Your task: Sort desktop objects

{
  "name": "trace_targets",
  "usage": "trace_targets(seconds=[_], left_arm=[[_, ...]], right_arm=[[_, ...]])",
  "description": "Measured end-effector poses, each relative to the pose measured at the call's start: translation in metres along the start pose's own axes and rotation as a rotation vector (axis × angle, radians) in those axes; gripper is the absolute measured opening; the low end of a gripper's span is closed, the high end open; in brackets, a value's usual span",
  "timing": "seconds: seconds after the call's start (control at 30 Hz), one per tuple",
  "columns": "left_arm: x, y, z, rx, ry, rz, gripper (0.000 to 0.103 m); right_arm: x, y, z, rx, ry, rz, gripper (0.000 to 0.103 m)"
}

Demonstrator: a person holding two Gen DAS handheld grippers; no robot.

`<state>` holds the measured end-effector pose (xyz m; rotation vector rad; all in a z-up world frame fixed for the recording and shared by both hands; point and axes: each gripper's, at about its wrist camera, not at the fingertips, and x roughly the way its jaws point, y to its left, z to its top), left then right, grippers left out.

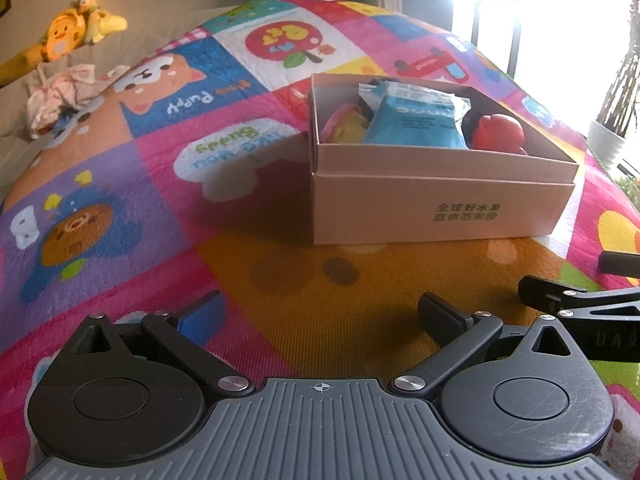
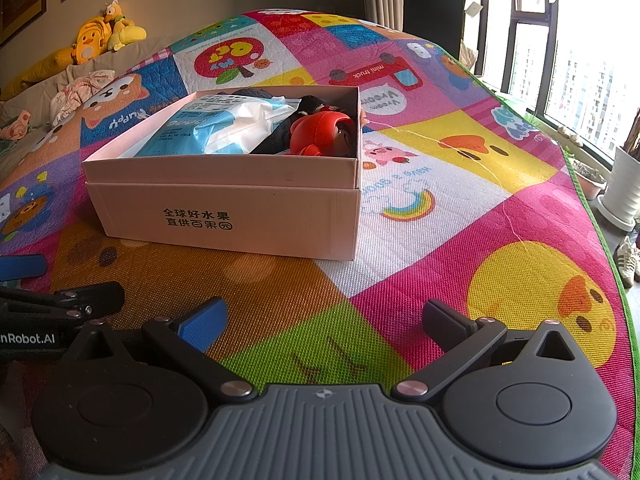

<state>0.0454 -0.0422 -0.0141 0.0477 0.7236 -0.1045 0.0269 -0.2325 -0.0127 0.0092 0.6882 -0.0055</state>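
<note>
A pale cardboard box [image 1: 400, 216] [image 2: 224, 224] with printed characters stands on a colourful play mat [image 1: 160, 160]. Inside lie a blue and white packet [image 1: 412, 120] [image 2: 216, 128], a red toy [image 1: 500, 132] [image 2: 320, 132], a pink and yellow item [image 1: 340, 126] and a dark plush [image 2: 308, 106]. My left gripper [image 1: 320, 312] is open and empty, low over the mat in front of the box. My right gripper [image 2: 324, 320] is open and empty, beside it to the right. Each shows at the edge of the other's view.
Yellow plush toys [image 2: 100, 36] and crumpled cloth [image 1: 60, 96] lie on a sofa at the far left. A window, white plant pots [image 2: 624, 188] and shoes [image 2: 628, 260] are past the mat's right edge [image 2: 600, 216].
</note>
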Motion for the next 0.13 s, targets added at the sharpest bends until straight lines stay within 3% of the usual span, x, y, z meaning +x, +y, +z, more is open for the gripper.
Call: trace_targets(seconds=[0.13], left_arm=[[-0.0008, -0.0019, -0.0018, 0.007, -0.007, 0.009, 0.103]], right_arm=[[0.0, 0.0002, 0.0, 0.0, 0.0, 0.0, 0.103]])
